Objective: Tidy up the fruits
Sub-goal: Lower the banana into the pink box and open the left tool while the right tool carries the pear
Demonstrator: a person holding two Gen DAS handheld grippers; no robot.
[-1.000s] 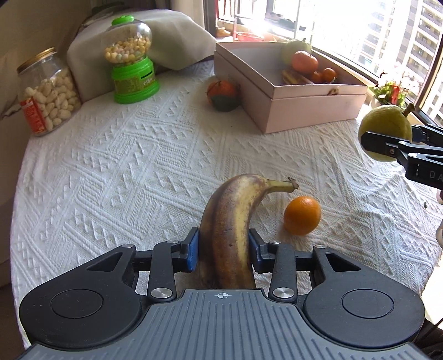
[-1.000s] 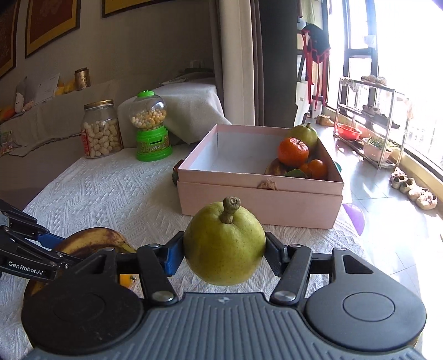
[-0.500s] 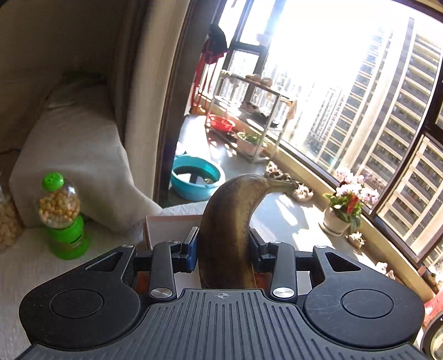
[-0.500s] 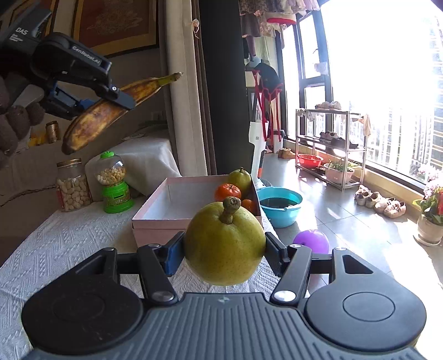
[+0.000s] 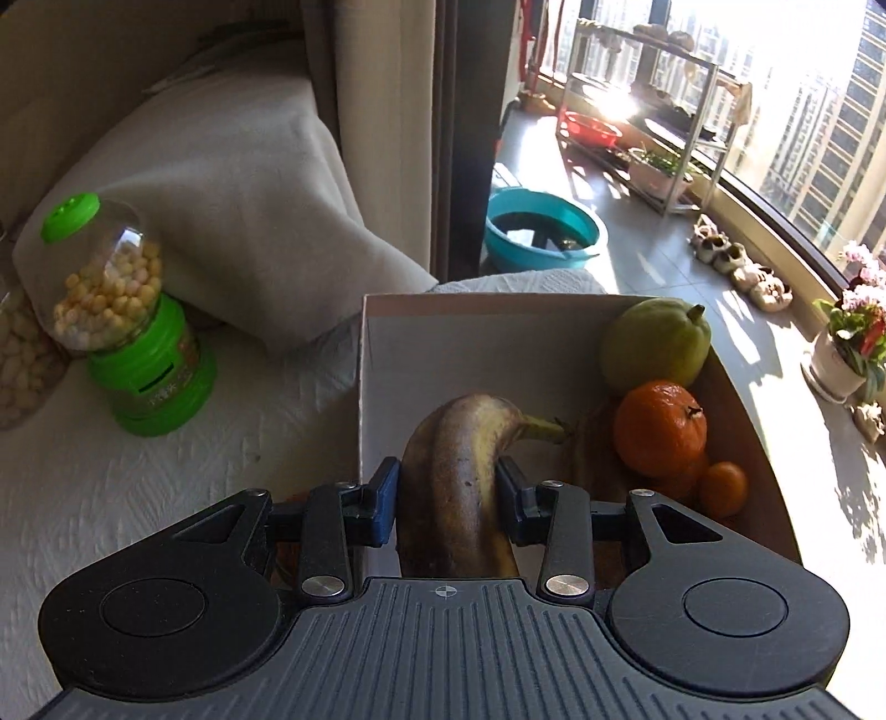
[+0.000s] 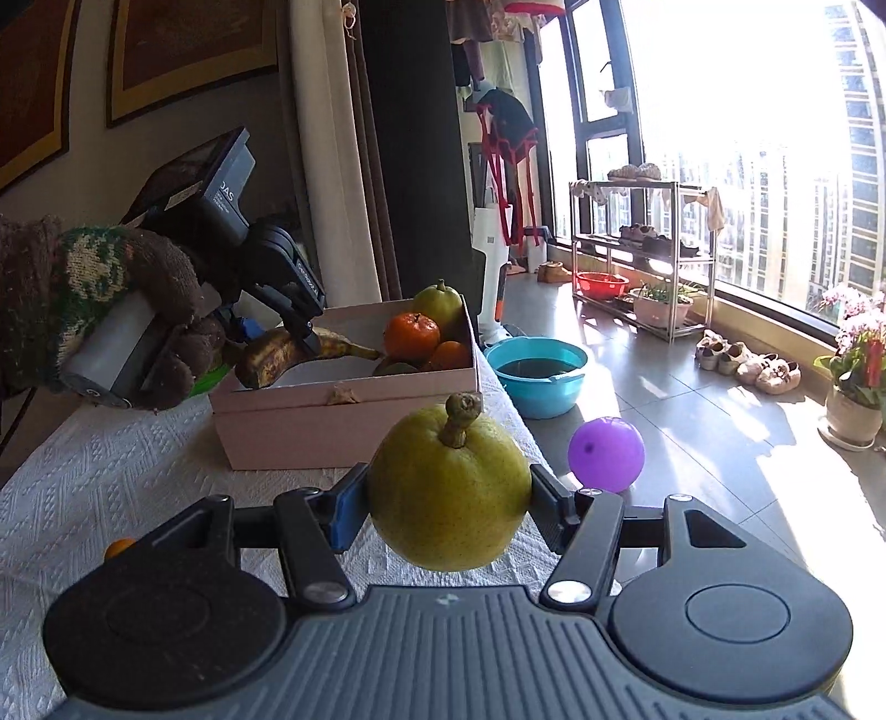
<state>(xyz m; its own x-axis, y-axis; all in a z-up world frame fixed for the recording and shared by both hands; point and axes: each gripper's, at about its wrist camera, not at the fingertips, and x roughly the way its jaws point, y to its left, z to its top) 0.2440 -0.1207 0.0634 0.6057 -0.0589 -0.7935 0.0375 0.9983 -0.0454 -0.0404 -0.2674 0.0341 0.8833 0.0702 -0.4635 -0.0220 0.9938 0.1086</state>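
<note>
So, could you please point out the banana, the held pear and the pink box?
banana [image 5: 459,476]: left wrist view, mid-body between the pads.
held pear [image 6: 448,493]: right wrist view, front skin.
pink box [image 6: 343,426]: right wrist view, front wall.

Box [image 5: 476,315]: on counter [image 5: 138,498], dispenser [image 5: 127,327] to its left.
In box: pear [image 5: 653,343] at far right corner, tangerine [image 5: 659,426] in front of it.
Your banana [image 5: 459,482]: over box, L side.
Basin [image 5: 542,227]: on floor behind box.

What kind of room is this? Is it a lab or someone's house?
Most likely someone's home, a living area by a large window. A shoe rack stands by the glass, framed pictures hang on the wall, and a snack jar sits on the cloth-covered table.
</note>
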